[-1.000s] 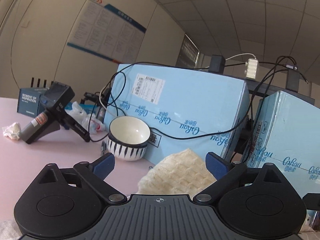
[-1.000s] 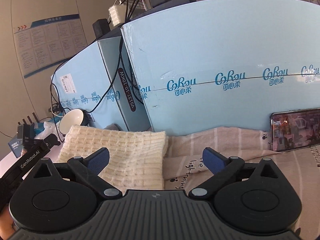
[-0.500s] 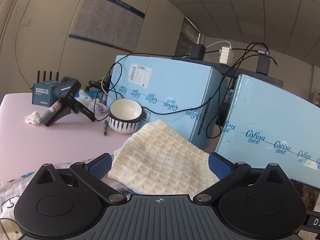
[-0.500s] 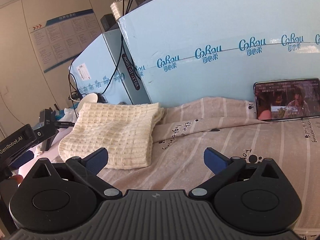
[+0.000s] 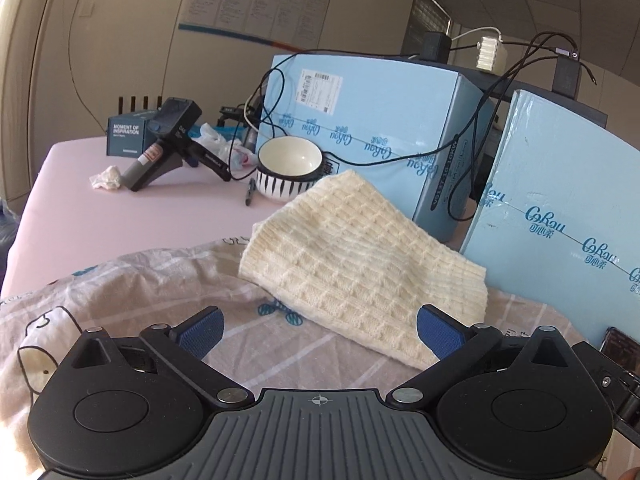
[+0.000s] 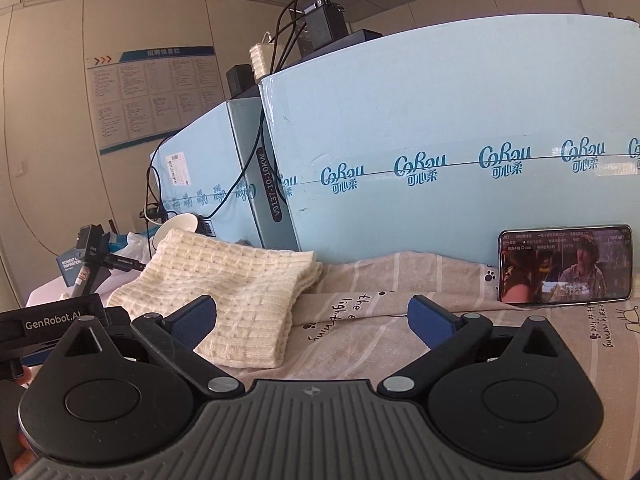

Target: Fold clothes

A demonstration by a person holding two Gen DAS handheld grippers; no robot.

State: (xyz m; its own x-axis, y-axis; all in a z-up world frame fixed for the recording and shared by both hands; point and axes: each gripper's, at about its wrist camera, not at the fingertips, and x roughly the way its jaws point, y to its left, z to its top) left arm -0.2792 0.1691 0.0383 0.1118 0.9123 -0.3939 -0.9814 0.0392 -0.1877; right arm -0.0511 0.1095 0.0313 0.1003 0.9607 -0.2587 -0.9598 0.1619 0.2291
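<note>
Left wrist view
Your left gripper (image 5: 318, 326): jaws spread wide, blue pads holding nothing, hovering over the printed bedsheet (image 5: 132, 304).
Knit garment (image 5: 360, 256): cream waffle-knit piece, already folded into a compact pad, lying on the sheet just ahead of your fingers, its far edge up against the pale blue cartons (image 5: 372, 120).
Nearby clutter: a striped bowl (image 5: 288, 170) sits just behind the knit on the pink tabletop (image 5: 120, 216); a pen (image 5: 250, 192), a spare handheld gripper (image 5: 168, 142), a crumpled tissue (image 5: 106, 178) and a small dark box (image 5: 126, 136) lie further left. Cables (image 5: 464, 160) hang down the carton face.

Right wrist view
Your right gripper (image 6: 312, 318): jaws equally wide apart, empty; its left pad overlaps the knit's near corner in view, though you cannot tell that it touches.
Knit garment (image 6: 236, 280): doubled layers show along its right edge, so the fold looks finished or close to it.
Phone (image 6: 564, 264): propped against the carton, screen lit, well right of the knit.

Handling
Feel: expect it soft, light, thick and springy; the layers will likely slide over each other and sag if you lift one corner.
Where to take hold: pinch through all layers at the two near corners, one gripper each, or at the stacked right edge.
Risk: a shallow pinch may catch only the top layer and undo the fold; keep clear of the bowl.
</note>
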